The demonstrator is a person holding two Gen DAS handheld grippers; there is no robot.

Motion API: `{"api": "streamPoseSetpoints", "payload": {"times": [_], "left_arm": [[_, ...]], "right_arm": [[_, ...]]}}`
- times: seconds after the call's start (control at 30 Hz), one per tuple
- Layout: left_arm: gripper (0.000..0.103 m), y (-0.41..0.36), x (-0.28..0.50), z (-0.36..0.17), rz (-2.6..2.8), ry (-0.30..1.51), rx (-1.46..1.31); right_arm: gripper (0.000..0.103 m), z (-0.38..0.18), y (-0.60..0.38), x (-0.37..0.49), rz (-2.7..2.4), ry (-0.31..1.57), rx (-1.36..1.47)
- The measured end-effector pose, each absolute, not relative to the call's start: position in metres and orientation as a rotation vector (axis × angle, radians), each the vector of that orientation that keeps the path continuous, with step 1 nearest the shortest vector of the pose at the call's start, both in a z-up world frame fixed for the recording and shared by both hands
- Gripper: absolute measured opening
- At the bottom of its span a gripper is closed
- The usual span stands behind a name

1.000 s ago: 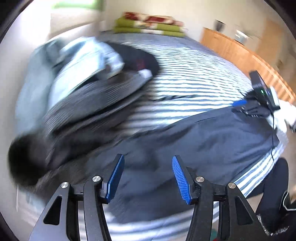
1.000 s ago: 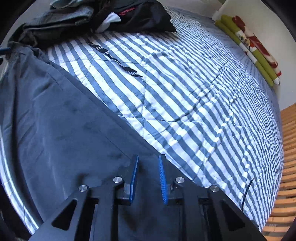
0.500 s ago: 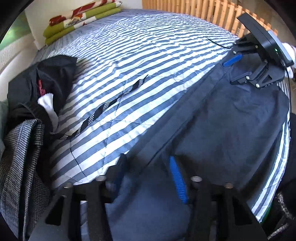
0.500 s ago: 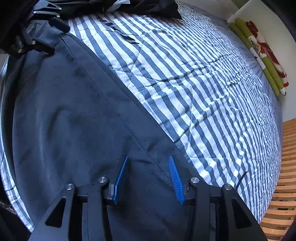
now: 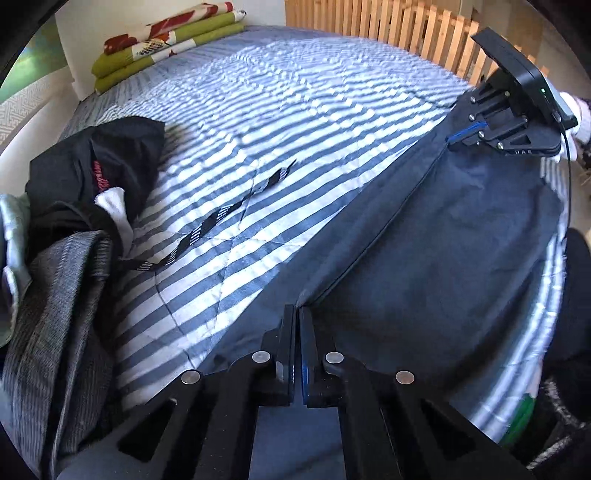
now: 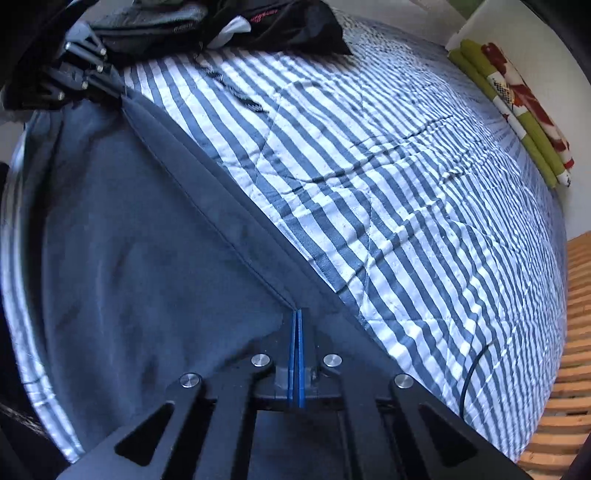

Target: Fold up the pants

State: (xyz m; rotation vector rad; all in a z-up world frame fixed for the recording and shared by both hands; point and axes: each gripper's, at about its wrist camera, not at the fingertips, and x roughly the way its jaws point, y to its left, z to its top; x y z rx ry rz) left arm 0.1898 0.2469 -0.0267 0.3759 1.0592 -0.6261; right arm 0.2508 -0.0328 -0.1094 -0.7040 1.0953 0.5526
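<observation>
Dark navy pants (image 5: 443,266) (image 6: 129,258) lie flat along the near edge of a blue-and-white striped bed cover (image 5: 295,129) (image 6: 406,184). A raised seam ridge runs the length of the cloth. My left gripper (image 5: 297,312) has its jaws closing tight on one end of that ridge, with cloth pinched between the blue pads. My right gripper (image 6: 296,314) is shut on the other end of the same ridge. Each gripper shows in the other's view: the right gripper (image 5: 456,137) at the upper right, the left gripper (image 6: 110,92) at the upper left.
A heap of dark and grey clothes (image 5: 74,221) (image 6: 221,26) lies at one end of the bed, with a black strap (image 5: 221,218) beside it. Folded green and red blankets (image 5: 166,40) (image 6: 517,103) sit at the far side. A wooden slatted frame (image 5: 406,33) borders the bed. A person's dark leg (image 5: 576,295) stands by the edge.
The left gripper swung away from the clothes heap, came down on the pants and closed on the seam. The right gripper opened, slid along the pants and shut on the ridge.
</observation>
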Motion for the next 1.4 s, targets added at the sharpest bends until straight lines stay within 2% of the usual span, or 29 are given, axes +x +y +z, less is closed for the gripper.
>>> {"api": "streamPoseSetpoints", "payload": {"times": [0.23,0.27,0.33,0.43,0.5,0.53,0.57,0.7,0.8,0.83,0.87,0.93,1.03,1.17,1.2,1.23,1.27,1.3,1.33,1.4], "left_arm": [[0.002,0.263,0.180,0.016,-0.644,1.021,0.294],[0.005,0.262,0.188,0.012,-0.617,1.022,0.305],[0.004,0.257,0.209,-0.003,-0.524,1.045,0.335],[0.007,0.244,0.201,-0.004,-0.581,1.038,0.313],[0.029,0.221,0.175,-0.006,-0.696,1.044,0.349],[0.049,0.207,0.160,-0.010,-0.747,1.050,0.394],[0.055,0.193,0.143,-0.014,-0.807,1.050,0.430],[0.055,0.145,0.099,-0.036,-0.944,1.055,0.556],[0.054,0.128,0.095,-0.053,-0.983,1.092,0.567],[0.046,0.125,0.095,-0.055,-0.988,1.100,0.563],[0.029,0.124,0.095,-0.058,-0.985,1.107,0.560],[0.007,0.126,0.100,-0.056,-0.977,1.117,0.543],[0.002,0.137,0.117,-0.053,-0.866,1.085,0.529],[0.002,0.169,0.141,-0.037,-0.827,1.115,0.349],[0.005,0.170,0.138,-0.033,-0.849,1.116,0.329],[0.017,0.170,0.132,-0.029,-0.869,1.113,0.328],[0.044,0.164,0.120,-0.026,-0.900,1.109,0.352],[0.058,0.160,0.112,-0.026,-0.923,1.107,0.370],[0.067,0.155,0.102,-0.026,-0.947,1.098,0.385],[0.067,0.140,0.082,-0.031,-1.013,1.092,0.461]], "right_arm": [[0.001,-0.053,-0.046,0.221,0.636,1.028,-0.620],[0.001,-0.053,-0.049,0.234,0.622,1.028,-0.577],[0.001,-0.068,-0.055,0.265,0.583,1.070,-0.493],[0.001,-0.100,-0.049,0.296,0.530,1.129,-0.477],[0.001,-0.118,-0.043,0.302,0.520,1.149,-0.510],[0.001,-0.124,-0.040,0.304,0.520,1.157,-0.522],[0.001,-0.127,-0.040,0.305,0.518,1.161,-0.524],[0.001,-0.133,-0.039,0.306,0.498,1.165,-0.531],[0.001,-0.136,-0.039,0.308,0.475,1.170,-0.540],[0.001,-0.138,-0.038,0.310,0.463,1.173,-0.548],[0.001,-0.141,-0.038,0.312,0.458,1.178,-0.550],[0.001,-0.145,-0.036,0.313,0.443,1.174,-0.580],[0.001,-0.148,-0.034,0.315,0.418,1.169,-0.595],[0.001,-0.147,-0.033,0.318,0.401,1.165,-0.590],[0.001,-0.147,-0.034,0.317,0.400,1.166,-0.587],[0.001,-0.147,-0.034,0.317,0.398,1.167,-0.583],[0.001,-0.147,-0.035,0.316,0.396,1.168,-0.577],[0.001,-0.147,-0.035,0.316,0.394,1.169,-0.570],[0.001,-0.147,-0.035,0.317,0.390,1.173,-0.561],[0.001,-0.148,-0.035,0.318,0.387,1.175,-0.562]]}}
